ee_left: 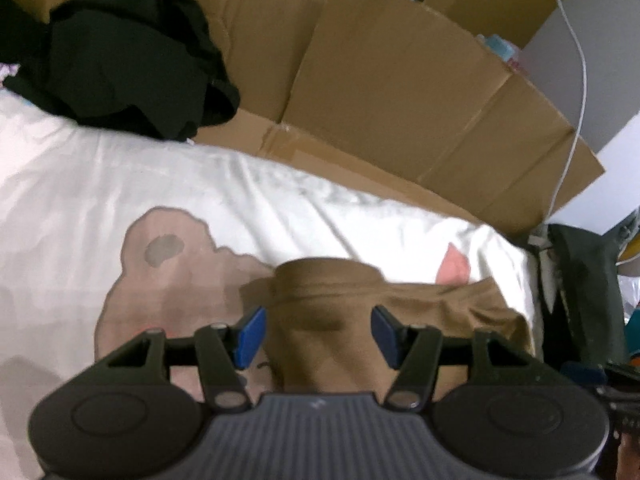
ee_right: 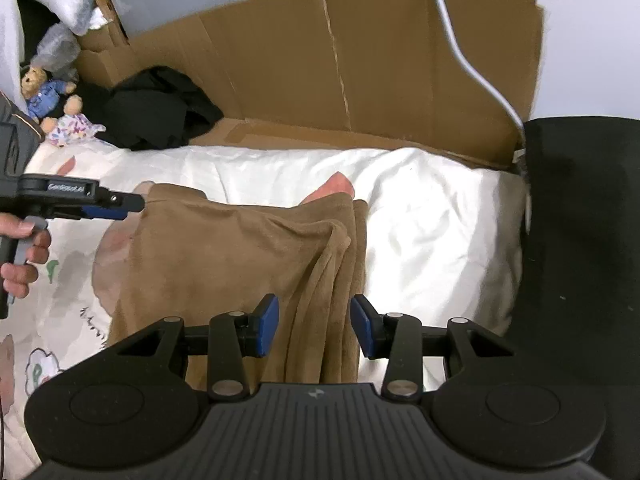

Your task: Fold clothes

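Observation:
A brown fleece garment (ee_right: 224, 248) lies partly folded on the white printed bed sheet (ee_right: 432, 216). Its collar end shows in the left wrist view (ee_left: 328, 312). My left gripper (ee_left: 318, 334) is open, its blue pads on either side of the collar end, just above it. It also shows in the right wrist view (ee_right: 120, 206), at the garment's far left corner. My right gripper (ee_right: 314, 326) is open over the garment's bunched right edge, with nothing between the pads held.
A black garment (ee_left: 120, 60) lies heaped at the far left of the bed, also seen in the right wrist view (ee_right: 160, 108). Flattened cardboard (ee_right: 340, 64) stands along the bed's far side. Two small teddy bears (ee_right: 52, 100) sit far left. A black surface (ee_right: 580, 240) borders the right.

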